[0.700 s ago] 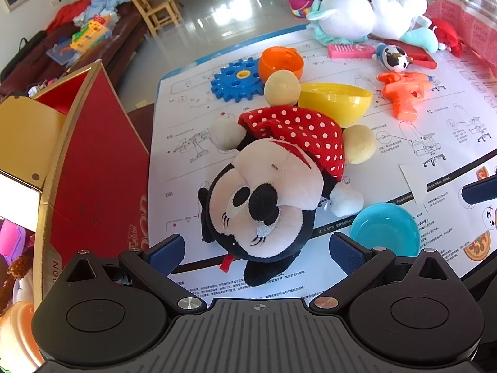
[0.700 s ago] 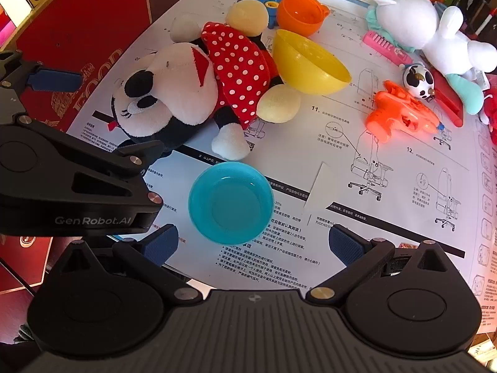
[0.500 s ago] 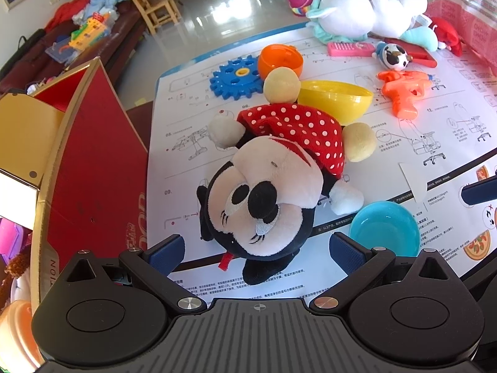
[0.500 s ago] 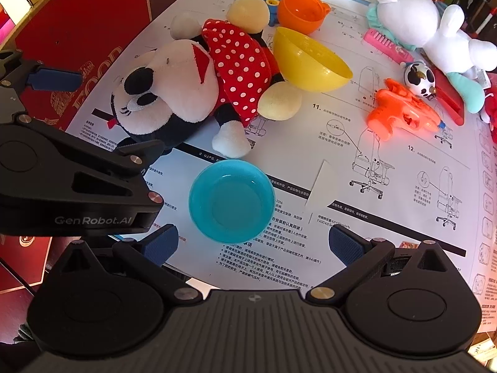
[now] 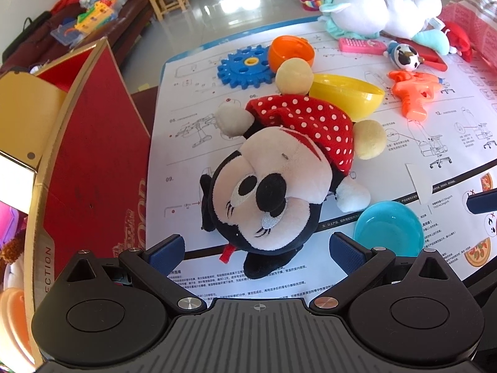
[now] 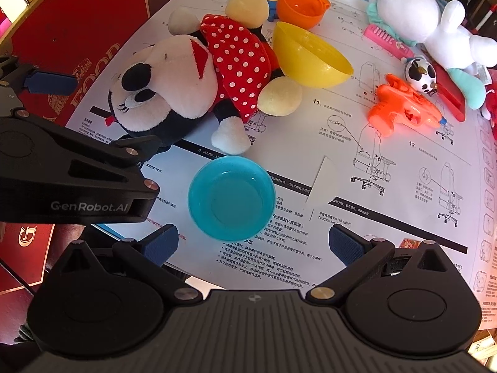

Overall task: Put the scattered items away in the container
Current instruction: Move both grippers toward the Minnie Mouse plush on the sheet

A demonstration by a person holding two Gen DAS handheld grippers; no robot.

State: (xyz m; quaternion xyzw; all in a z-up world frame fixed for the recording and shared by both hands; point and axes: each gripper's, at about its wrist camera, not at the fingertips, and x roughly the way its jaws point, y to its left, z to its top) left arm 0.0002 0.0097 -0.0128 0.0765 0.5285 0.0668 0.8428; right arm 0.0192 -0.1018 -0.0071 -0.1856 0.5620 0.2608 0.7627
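A Minnie Mouse plush (image 5: 279,168) in a red polka-dot dress lies on the white instruction sheet (image 5: 186,130); it also shows in the right wrist view (image 6: 186,84). My left gripper (image 5: 257,248) is open and empty, its fingers either side of the plush's head, just short of it. A small blue bowl (image 6: 231,197) sits just ahead of my right gripper (image 6: 253,245), which is open and empty. The blue bowl also shows in the left wrist view (image 5: 389,228). The red and gold box (image 5: 87,143) stands open at the left.
A yellow bowl (image 6: 307,57), orange cup (image 6: 299,6), blue gear (image 5: 245,66), orange water gun (image 6: 403,110), pink comb (image 6: 388,42), small cow ball (image 6: 421,73) and white bunny plush (image 6: 425,20) lie further back on the sheet. The left gripper body (image 6: 71,168) sits left of the bowl.
My left gripper has edged slightly forward toward the plush. The right gripper has moved a little closer over the blue bowl. Nothing has been taken hold of.
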